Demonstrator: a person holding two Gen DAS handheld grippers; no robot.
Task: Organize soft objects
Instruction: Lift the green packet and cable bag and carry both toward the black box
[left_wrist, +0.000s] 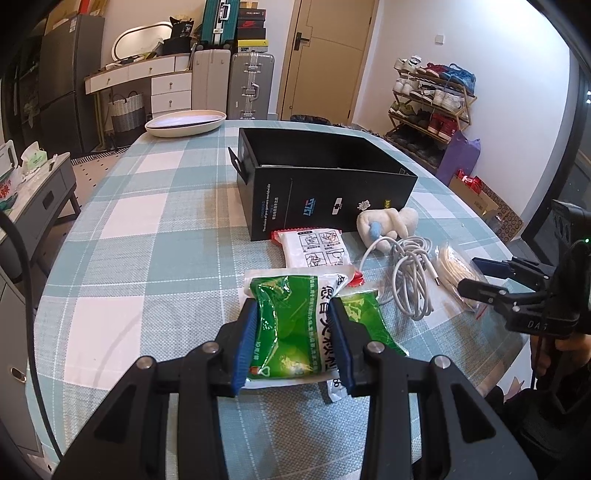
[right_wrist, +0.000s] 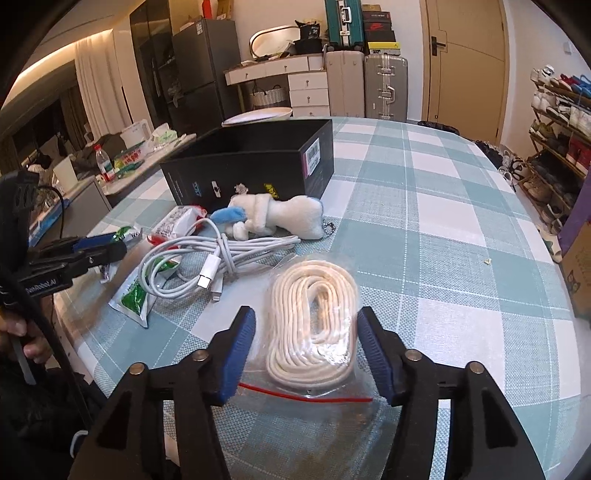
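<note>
My left gripper (left_wrist: 293, 341) is shut on a green and white soft packet (left_wrist: 291, 328), its blue pads pressing both sides. A second green packet (left_wrist: 364, 317) lies under it. A white packet with red ends (left_wrist: 319, 247), a white plush toy (left_wrist: 388, 221), a coiled white cable (left_wrist: 406, 273) and a bagged white rope (right_wrist: 314, 317) lie on the checked cloth. The open black box (left_wrist: 325, 184) stands behind them. My right gripper (right_wrist: 306, 347) is open, its pads on either side of the bagged rope without touching it.
A white oval dish (left_wrist: 184, 123) sits at the table's far end. Suitcases, a door and a shoe rack (left_wrist: 432, 103) stand beyond. A low side table (left_wrist: 40, 184) with clutter is to the left. A purple bag and cartons stand to the right of the table.
</note>
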